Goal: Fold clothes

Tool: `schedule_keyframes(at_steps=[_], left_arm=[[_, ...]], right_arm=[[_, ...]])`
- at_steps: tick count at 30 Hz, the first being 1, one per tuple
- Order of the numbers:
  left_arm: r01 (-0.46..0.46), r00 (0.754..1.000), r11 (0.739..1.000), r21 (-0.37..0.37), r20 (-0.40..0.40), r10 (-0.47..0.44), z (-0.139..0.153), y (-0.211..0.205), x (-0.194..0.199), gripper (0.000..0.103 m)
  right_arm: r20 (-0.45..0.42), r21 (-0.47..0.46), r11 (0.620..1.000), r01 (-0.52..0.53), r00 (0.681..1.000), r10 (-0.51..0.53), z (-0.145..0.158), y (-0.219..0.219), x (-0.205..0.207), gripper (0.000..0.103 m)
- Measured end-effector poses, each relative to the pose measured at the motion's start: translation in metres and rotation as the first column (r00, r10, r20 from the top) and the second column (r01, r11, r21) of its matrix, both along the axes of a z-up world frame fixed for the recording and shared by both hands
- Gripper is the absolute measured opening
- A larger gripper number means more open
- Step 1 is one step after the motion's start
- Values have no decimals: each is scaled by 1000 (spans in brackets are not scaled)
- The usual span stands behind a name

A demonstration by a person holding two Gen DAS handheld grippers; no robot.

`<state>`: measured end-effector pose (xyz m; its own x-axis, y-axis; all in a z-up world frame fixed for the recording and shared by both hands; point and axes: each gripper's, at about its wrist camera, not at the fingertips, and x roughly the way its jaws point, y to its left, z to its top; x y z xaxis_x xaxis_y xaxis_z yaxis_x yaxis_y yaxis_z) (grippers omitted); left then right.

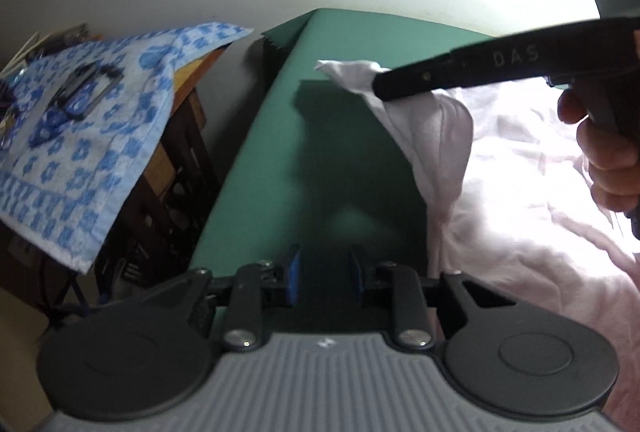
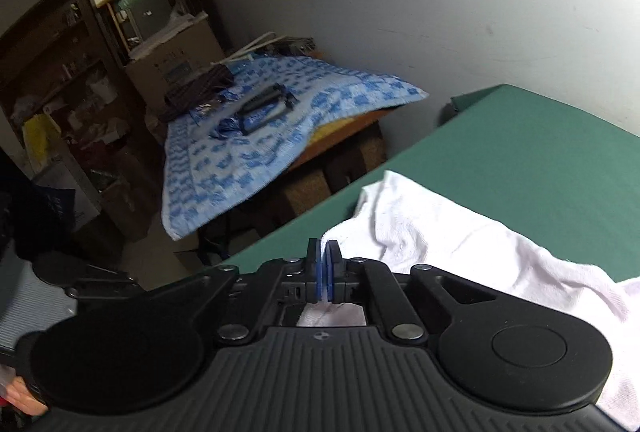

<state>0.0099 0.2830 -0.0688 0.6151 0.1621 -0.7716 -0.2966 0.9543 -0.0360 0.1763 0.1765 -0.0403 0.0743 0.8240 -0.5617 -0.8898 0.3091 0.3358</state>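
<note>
My right gripper is clenched on a corner of the white garment, lifting it off the green surface, while my left gripper hangs released, holding nothing, the cloth's edge just to its right.

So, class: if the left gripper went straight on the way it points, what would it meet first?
Probably the bare green table cover; the left gripper stands open above it, the white garment off to its right. Depth is uncertain.
</note>
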Motion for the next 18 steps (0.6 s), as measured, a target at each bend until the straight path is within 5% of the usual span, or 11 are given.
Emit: schedule_keyframes(at_steps=[3, 6, 11, 12, 16, 18], left_arm=[[-38, 999, 999, -27, 10, 38, 3, 8, -8, 27], [-55, 998, 998, -14, 8, 55, 5, 13, -12, 27], [-59, 998, 998, 5, 18, 59, 8, 20, -18, 27], [-60, 998, 998, 6, 22, 60, 9, 22, -18, 27], [-51, 998, 998, -29, 41, 52, 10, 21, -2, 28], [-46, 998, 998, -50, 38, 48, 7, 20, 11, 30]], right_arm=[[-49, -43, 998, -46, 998, 44, -13, 29, -18, 5], [-103, -116, 991, -71, 993, 59, -35, 55, -34, 22], [-176, 95, 995, 17, 984, 0, -12, 15, -14, 26], [-160, 111, 992, 62, 986, -44, -7, 3, -9, 26], [48, -71, 986, 154, 987, -151, -10, -2, -9, 27], [56, -88, 976, 201, 979, -196, -17, 0, -5, 27]])
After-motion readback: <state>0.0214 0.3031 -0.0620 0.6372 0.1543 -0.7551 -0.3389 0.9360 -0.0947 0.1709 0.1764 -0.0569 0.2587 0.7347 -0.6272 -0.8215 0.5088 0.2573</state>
